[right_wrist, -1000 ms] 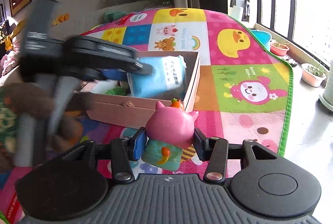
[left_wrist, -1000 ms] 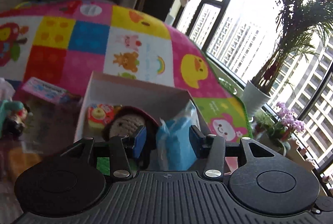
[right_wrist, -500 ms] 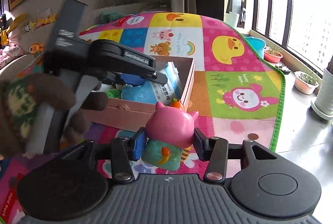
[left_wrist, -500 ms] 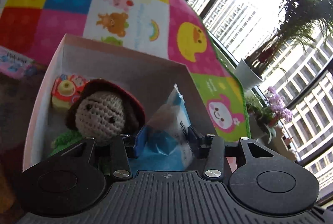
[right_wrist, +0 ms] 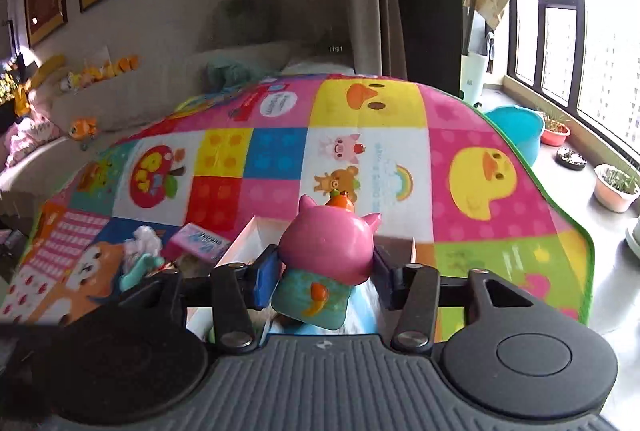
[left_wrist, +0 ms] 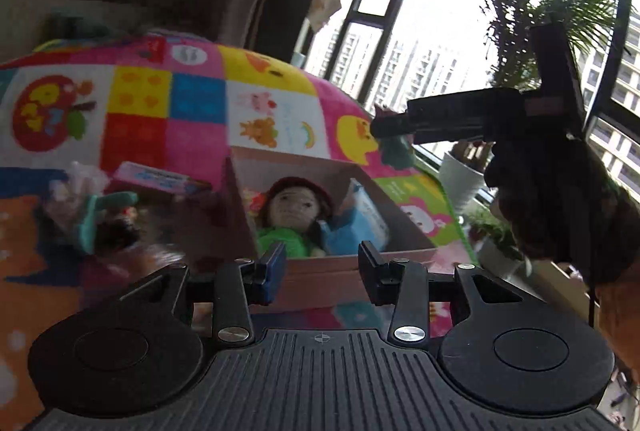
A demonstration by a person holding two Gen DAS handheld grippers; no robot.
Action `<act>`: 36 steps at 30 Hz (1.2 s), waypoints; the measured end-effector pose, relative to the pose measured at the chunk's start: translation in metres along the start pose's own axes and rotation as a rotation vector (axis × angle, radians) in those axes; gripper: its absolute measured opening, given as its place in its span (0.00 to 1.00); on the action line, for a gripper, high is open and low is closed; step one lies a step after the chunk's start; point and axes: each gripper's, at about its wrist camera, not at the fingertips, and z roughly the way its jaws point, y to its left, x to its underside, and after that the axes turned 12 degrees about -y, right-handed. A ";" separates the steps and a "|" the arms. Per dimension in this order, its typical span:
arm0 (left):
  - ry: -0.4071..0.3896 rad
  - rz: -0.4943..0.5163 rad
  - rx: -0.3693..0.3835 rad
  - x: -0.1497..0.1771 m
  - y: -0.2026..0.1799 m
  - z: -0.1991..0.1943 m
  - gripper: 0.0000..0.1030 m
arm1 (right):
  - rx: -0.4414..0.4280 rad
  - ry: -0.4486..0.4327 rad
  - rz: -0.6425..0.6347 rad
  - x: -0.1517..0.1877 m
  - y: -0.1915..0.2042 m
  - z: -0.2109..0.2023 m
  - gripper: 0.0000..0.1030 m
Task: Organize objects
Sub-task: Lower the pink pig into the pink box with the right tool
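My left gripper point(left_wrist: 320, 255) hangs just in front of a cardboard box point(left_wrist: 288, 161). Its jaws are closing with nothing between them. Inside the box lie a crochet doll point(left_wrist: 296, 203) in a red hat and a blue tissue pack point(left_wrist: 360, 219). My right gripper point(right_wrist: 326, 267) holds a pink pig toy point(right_wrist: 328, 243) over the box's near end point(right_wrist: 244, 235). Those jaws are opening, though the pads still touch the pig's head. In the left wrist view the right gripper point(left_wrist: 380, 129) reaches in from the right above the box, carried by a gloved hand point(left_wrist: 560, 199).
The box sits on a colourful play mat point(right_wrist: 360, 159). Left of it lie a pink pack point(right_wrist: 200, 243) and a teal toy point(right_wrist: 140, 267) among other small things. A blue basin point(right_wrist: 516, 131) and plant pots point(right_wrist: 616, 187) line the window side. A sofa stands behind the mat.
The left gripper has pulled back out of the box, leaving the blue pack inside. The right gripper has carried the pig up and forward from beside the box to above it.
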 end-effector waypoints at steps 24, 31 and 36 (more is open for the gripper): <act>-0.173 -0.428 -0.257 0.044 0.173 -0.049 0.42 | 0.053 0.427 -0.012 0.022 0.190 0.262 0.41; -0.165 -0.469 -0.261 0.046 0.179 -0.047 0.42 | -0.149 0.517 0.089 0.041 0.195 0.204 0.41; -0.156 -0.473 -0.273 0.047 0.179 -0.046 0.42 | -0.241 0.556 0.120 0.062 0.195 0.157 0.41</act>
